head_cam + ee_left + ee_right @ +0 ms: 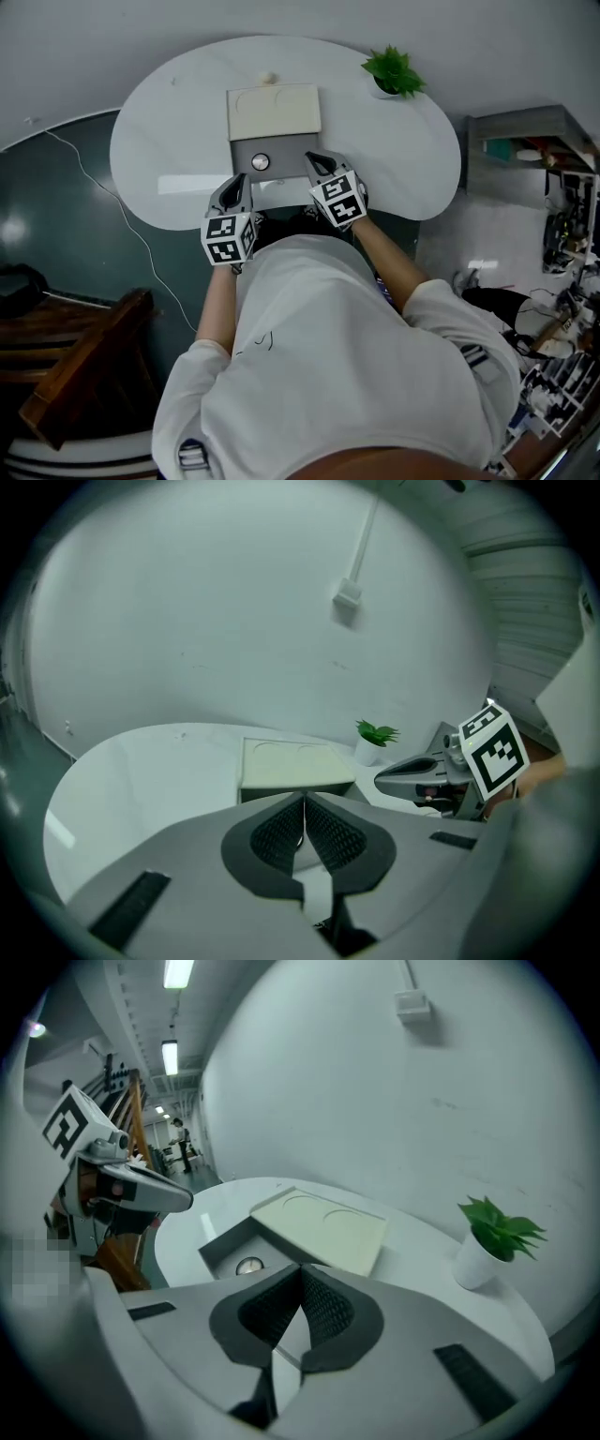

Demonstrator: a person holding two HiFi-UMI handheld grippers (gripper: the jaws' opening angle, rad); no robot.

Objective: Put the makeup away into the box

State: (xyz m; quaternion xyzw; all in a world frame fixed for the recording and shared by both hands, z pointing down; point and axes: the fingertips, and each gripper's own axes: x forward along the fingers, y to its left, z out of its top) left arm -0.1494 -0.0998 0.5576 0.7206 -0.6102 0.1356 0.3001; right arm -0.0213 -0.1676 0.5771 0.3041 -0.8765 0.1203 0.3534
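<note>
Two grippers: the left gripper (240, 181) and the right gripper (316, 160) hang side by side over the near edge of the table (178, 141), apart from each other, both pointing toward the far edge.
Left claw: in its own view the left gripper's pads meet tip to tip, with nothing between them.
Right claw: in its own view the right gripper's pads also lie together, empty.
Person: a light shirt (323, 347) fills the near part of the head view, with both forearms reaching to the grippers.
Box: a grey box (284, 147) sits on the table's middle, just beyond the two claws and nearer the near edge than the far one. Its near part is uncovered.
Makeup: one round makeup compact (260, 162) lies inside the box's open part, toward its left side, just ahead of the left gripper's tips.
Lid: a cream lid (274, 112) with two round dents lies over the box's far part, toward the far edge.
Plant: a small potted plant (394, 70) stands at the table's far right edge, well apart from the box.
Backdrop: a pale wall (234, 602) rises behind the far edge.
</note>
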